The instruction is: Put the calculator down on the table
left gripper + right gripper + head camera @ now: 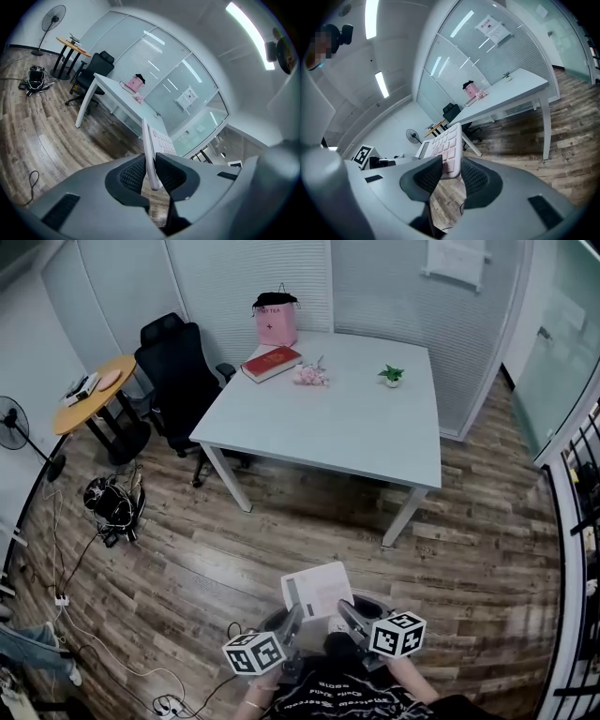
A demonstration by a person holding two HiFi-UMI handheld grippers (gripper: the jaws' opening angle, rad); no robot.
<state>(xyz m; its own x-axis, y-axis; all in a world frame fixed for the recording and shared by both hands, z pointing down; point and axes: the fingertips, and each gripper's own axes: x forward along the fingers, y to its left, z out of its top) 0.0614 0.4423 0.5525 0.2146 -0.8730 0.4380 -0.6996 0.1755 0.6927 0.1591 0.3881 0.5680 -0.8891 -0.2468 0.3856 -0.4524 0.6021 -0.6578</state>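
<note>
Calculator (317,591) clamped by both: left claw (151,171) sees it edge-on, right claw (450,172) shows its keys, only head view shows it well apart from the table (375,432).

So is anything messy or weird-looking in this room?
Mostly the floor on the left: a black bundle and loose cables lie tangled on the wood. The table looks tidy. The calculator is up in the air, pinched by the left gripper and right gripper, not on the table yet.
</note>
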